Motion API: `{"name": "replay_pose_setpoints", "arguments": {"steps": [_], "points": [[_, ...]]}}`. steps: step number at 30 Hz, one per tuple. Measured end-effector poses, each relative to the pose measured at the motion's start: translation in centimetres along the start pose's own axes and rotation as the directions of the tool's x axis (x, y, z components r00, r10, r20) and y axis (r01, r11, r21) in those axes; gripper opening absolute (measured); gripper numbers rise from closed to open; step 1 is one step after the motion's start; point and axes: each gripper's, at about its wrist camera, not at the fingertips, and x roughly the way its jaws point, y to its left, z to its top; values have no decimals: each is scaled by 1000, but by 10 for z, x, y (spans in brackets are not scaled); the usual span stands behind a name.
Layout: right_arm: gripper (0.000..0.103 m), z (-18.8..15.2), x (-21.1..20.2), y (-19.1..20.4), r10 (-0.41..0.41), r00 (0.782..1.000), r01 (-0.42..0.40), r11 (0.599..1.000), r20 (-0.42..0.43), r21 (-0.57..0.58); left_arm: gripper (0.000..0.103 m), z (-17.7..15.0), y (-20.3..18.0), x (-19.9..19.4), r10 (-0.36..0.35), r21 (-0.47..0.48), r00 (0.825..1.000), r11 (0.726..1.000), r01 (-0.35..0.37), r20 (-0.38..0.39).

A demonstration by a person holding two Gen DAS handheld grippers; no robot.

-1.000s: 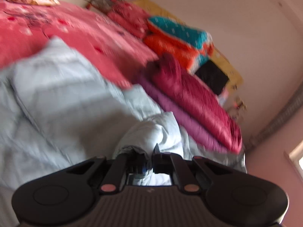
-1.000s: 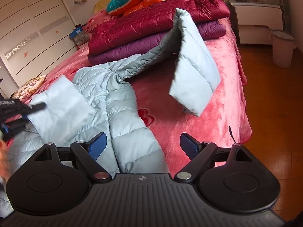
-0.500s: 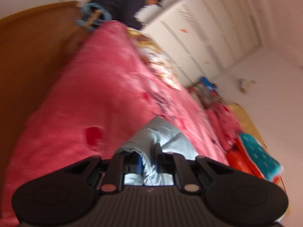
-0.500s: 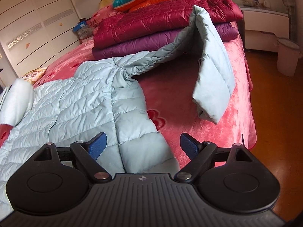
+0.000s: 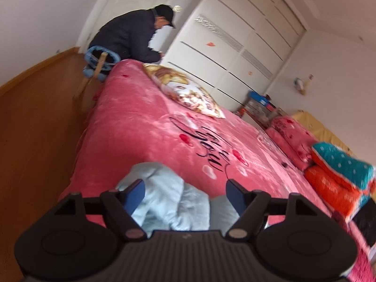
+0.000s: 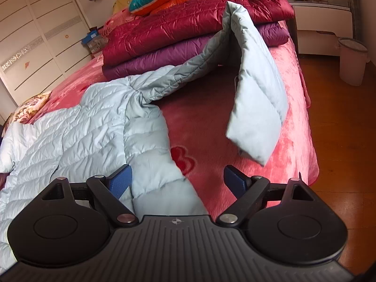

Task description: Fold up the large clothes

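Left gripper (image 5: 185, 191) jaws opening, pale blue jacket (image 6: 77, 131) sleeve loose between them, unpinched. Right gripper (image 6: 177, 177) wide, empty, jacket hem just below-left. Far sleeve (image 6: 253, 98) drapes ahead: grab its cuff, fold inward flat.

A person (image 5: 131, 35) in dark clothes bends far ahead of the left hand-held gripper (image 5: 185, 191). A pink bin (image 6: 352, 61) stands on the floor beyond the right hand-held gripper (image 6: 177, 179).
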Motion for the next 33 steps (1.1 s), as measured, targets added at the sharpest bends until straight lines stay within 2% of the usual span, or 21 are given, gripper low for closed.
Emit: {"name": "replay_pose_setpoints", "arguments": {"steps": [4,8,13,16,19,21,23,25,29,30,33], "points": [[103,5,5,-8,21,1000,-21,999,-16,34,78,1,-15,-22,-11,115,998,993,4,55],[103,7,7,-15,54,998,-52,998,-36,46,82,5,-20,-37,-43,156,998,987,35,46],[103,6,8,-23,126,988,-119,990,-87,82,86,-6,-16,-54,-86,219,994,971,97,-61],[103,4,9,-26,171,978,-158,982,-122,104,86,-22,-10,-56,-93,251,983,959,131,-159],[103,2,8,-29,209,967,-191,973,-144,127,86,-40,3,-55,-93,265,955,949,171,-283],[103,1,7,-32,238,960,-216,964,-150,152,84,-50,16,-51,-94,249,926,949,194,-365],[103,-1,5,-38,284,946,-252,948,-158,195,84,-61,30,-49,-115,189,888,957,218,-444],[103,-3,3,-43,317,934,-278,935,-165,222,84,-72,41,-44,-150,124,839,961,249,-523],[103,-7,1,-47,369,912,-316,910,-177,268,84,-95,50,-45,-166,90,778,957,274,-606],[103,-8,1,-48,383,906,-325,903,-181,282,84,-101,49,-48,-171,93,765,953,289,-621],[103,-13,-4,-50,416,890,-348,883,-185,314,84,-109,43,-58,-181,122,750,936,329,-637]]}}
